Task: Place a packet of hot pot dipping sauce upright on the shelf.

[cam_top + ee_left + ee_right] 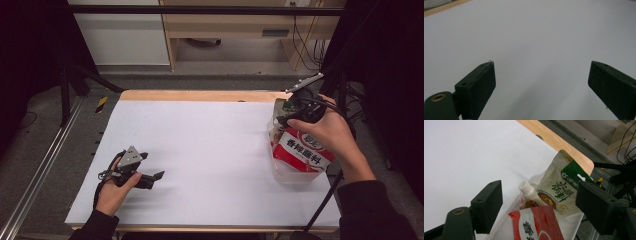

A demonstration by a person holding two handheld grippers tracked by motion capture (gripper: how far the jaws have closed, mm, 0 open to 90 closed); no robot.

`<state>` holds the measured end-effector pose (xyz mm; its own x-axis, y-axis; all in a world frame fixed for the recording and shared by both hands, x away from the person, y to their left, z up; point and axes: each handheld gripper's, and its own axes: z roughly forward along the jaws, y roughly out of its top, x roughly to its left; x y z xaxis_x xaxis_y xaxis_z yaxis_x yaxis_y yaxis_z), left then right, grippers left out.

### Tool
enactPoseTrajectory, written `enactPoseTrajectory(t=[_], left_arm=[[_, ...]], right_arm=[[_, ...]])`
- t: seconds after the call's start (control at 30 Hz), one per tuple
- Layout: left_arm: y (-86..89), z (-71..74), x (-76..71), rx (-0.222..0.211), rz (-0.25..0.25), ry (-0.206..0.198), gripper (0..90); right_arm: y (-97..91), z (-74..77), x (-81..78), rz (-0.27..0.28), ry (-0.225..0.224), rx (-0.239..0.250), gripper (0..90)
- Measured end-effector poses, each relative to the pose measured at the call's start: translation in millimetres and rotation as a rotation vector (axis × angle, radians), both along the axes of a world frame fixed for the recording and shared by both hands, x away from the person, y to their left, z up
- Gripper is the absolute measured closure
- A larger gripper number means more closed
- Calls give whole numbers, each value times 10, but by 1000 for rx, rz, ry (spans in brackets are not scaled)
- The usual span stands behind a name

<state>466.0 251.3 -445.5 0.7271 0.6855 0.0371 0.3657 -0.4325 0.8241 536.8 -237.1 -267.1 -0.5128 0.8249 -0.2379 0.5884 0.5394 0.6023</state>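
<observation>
At the table's right edge, the right gripper [539, 202] hangs just above a clear bin [295, 175] of sauce pouches, jaws apart and nothing between them. Directly below it, the red pouch [539, 225] stands upright on its long axis, top edge toward the gripper. Just beyond, a beige pouch [556, 190] leans against the bin's far end, its white spout [526, 188] pointing up. The left gripper [541, 85] rests wide open over bare white tabletop [536, 32].
</observation>
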Motion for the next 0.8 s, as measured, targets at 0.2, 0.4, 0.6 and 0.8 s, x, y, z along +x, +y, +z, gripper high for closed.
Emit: enactPoseTrajectory(t=[0.2,0.4,0.6,0.8], left_arm=[[-2,-2,1,2,-2,1,77],[-2,-2,1,2,-1,1,77],[5,1,2,1,0,0,77],[13,5,3,0,2,0,77]], right_arm=[[87,78,-6,-40,-53,37,198],[225,136,-27,-39,-97,49,191],[417,182,-20,-33,-135,66,191],[664,190,-6,-48,-185,104,207]])
